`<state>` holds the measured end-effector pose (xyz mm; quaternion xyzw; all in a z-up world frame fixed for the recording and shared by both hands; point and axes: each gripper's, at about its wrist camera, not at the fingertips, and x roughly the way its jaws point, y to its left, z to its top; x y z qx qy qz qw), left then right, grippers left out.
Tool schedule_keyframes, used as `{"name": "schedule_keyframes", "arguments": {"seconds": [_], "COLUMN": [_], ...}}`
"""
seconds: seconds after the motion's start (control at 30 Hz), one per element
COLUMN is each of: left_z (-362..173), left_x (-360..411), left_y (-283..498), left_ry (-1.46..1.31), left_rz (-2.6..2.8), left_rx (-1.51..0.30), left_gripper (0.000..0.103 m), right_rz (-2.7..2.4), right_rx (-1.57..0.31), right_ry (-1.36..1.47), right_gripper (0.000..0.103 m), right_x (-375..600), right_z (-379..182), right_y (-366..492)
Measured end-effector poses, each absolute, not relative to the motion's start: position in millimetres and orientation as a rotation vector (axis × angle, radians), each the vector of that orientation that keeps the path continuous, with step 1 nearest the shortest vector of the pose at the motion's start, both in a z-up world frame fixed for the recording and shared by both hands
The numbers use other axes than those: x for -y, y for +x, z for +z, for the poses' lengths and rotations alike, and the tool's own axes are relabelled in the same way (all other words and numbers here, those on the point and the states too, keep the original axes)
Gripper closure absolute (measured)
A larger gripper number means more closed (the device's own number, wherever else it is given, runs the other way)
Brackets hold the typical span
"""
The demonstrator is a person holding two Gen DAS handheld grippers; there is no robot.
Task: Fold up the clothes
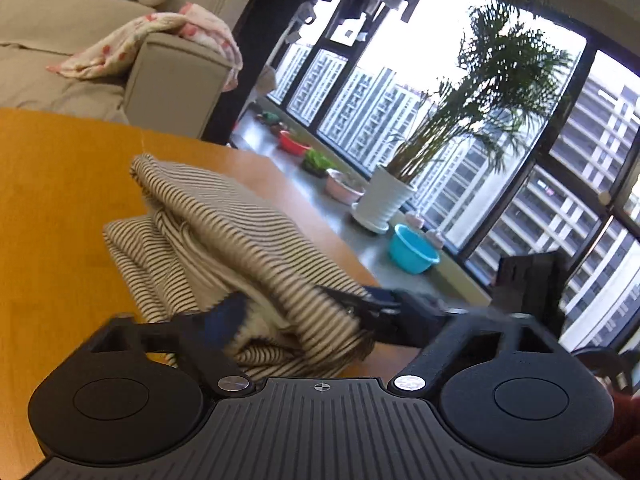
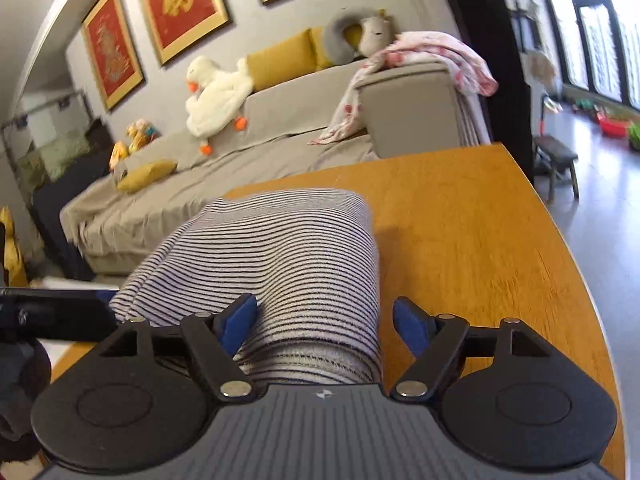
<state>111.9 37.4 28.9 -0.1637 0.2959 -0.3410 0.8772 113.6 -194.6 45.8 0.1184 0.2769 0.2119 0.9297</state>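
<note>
A striped beige and black garment (image 1: 224,248) lies folded in a thick bundle on the orange wooden table (image 1: 60,184). My left gripper (image 1: 304,312) is open with its fingers spread around the near end of the bundle. In the left wrist view the other gripper's blue-padded finger (image 1: 380,300) touches the bundle's right side. In the right wrist view the same garment (image 2: 280,256) fills the middle. My right gripper (image 2: 326,320) is open, its blue pads (image 2: 236,320) on either side of the fold's near end on the table (image 2: 480,240).
A beige sofa (image 2: 240,152) with a pink blanket (image 2: 432,60), yellow cushions and a plush goose stands behind the table. A potted palm (image 1: 400,184), a blue basin (image 1: 412,248) and bowls line the window sill. A dark stool (image 2: 556,160) stands on the floor right.
</note>
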Motion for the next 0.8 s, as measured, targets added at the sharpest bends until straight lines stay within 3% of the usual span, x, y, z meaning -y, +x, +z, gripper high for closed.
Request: {"name": "schedule_keyframes", "arguments": {"seconds": [0.13,0.43,0.7,0.77,0.8], "left_z": [32.7,3.7,16.2,17.1,17.6], "left_x": [-44.0,-113.8,-137.1,-138.0,-138.4], "left_y": [104.0,102.4,97.9,95.5,94.3], "left_ry": [-0.331,-0.444,-0.483,-0.476,-0.473], "left_rz": [-0.7,-0.464,-0.386,-0.38,-0.377], "left_rx": [-0.599,-0.641,-0.608,-0.606,-0.606], "left_gripper": [0.031,0.017,0.016,0.016,0.016], "right_rz": [0.422,0.536,0.532,0.488,0.466], "right_rx": [-0.539,-0.324,-0.311,-0.302,-0.298], "right_ry": [0.214,-0.127,-0.311,-0.298,-0.291], "right_gripper": [0.026,0.024,0.023,0.034,0.046], "right_x": [192.6,138.8,68.5,68.1,68.1], "right_z": [48.1,87.0,58.0,59.4,60.3], "right_y": [107.5,48.9,46.4,51.1,53.4]}}
